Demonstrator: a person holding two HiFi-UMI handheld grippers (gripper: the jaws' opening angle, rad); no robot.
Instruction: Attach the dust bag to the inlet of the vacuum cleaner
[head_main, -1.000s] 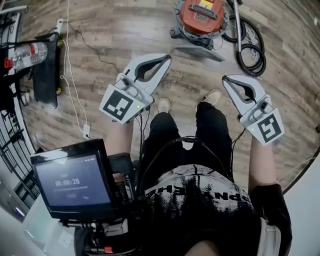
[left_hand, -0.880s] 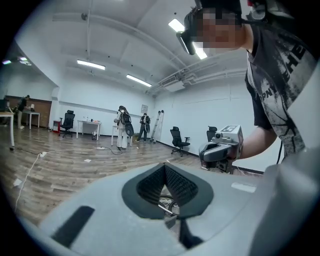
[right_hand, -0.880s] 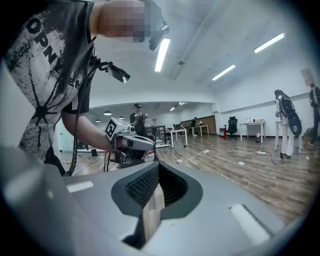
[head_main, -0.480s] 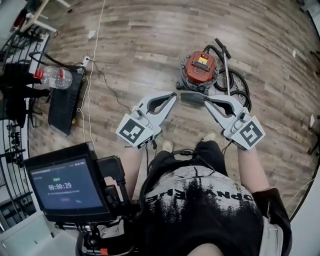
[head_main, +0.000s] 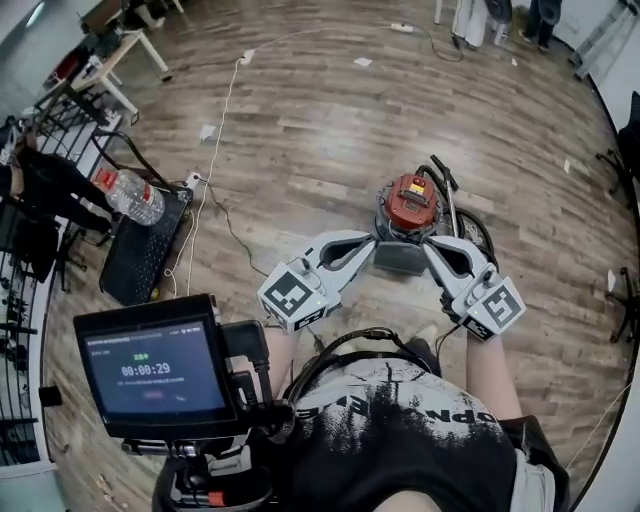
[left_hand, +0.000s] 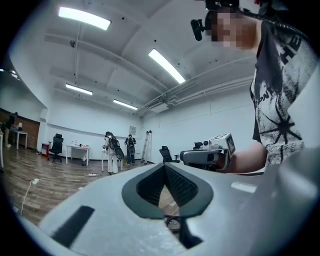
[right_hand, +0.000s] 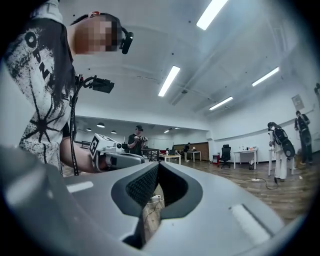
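1. Plainly, the left gripper has its jaws pressed together on nothing, and so does the right gripper.
2. Both point level, tips angled toward each other.
3. Below them, the flat grey dust bag lies on the wooden floor, just beside the red-topped round vacuum cleaner.

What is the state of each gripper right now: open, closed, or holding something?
Left gripper: closed, holding nothing.
Right gripper: closed, holding nothing.
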